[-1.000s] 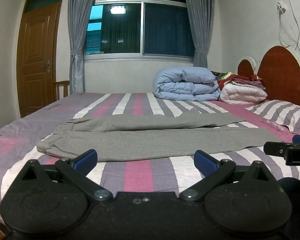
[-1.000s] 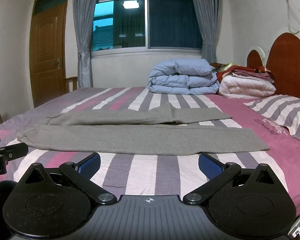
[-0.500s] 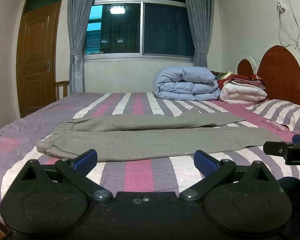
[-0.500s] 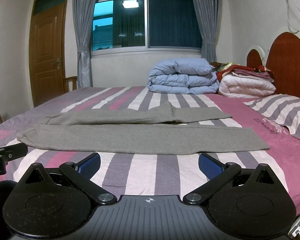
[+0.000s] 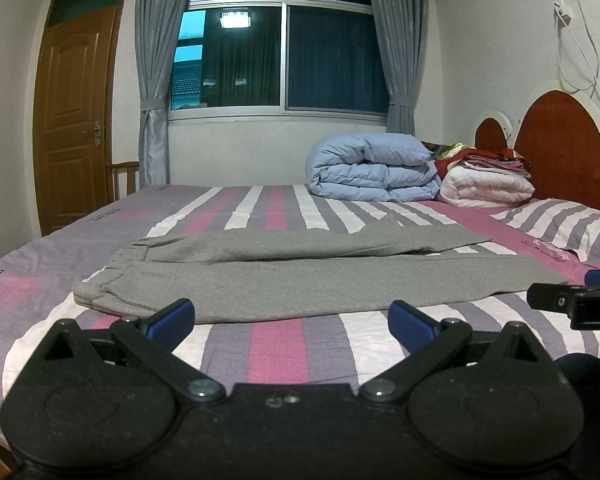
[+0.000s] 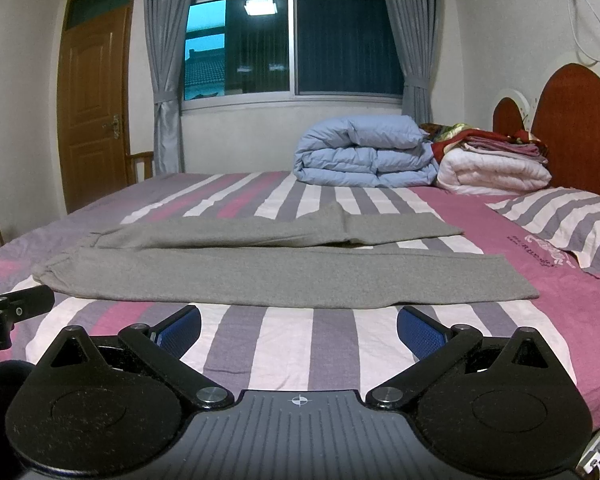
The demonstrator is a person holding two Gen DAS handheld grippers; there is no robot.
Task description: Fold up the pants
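Note:
Grey pants [image 5: 300, 276] lie flat across the striped bed, waistband at the left, both legs running to the right, the far leg slightly angled away. They also show in the right wrist view [image 6: 284, 268]. My left gripper [image 5: 292, 318] is open and empty, just short of the pants' near edge by the waist end. My right gripper [image 6: 298, 326] is open and empty, just short of the near leg's edge. The right gripper's fingers [image 5: 572, 304] show at the right of the left wrist view.
The bed [image 5: 276, 340] has a pink, grey and white striped sheet. A folded blue duvet [image 5: 372, 168] and stacked blankets [image 5: 484, 180] sit at the far right by the headboard [image 5: 564, 136]. A striped pillow [image 6: 560, 224] lies right. A wooden door [image 5: 76, 116] is left.

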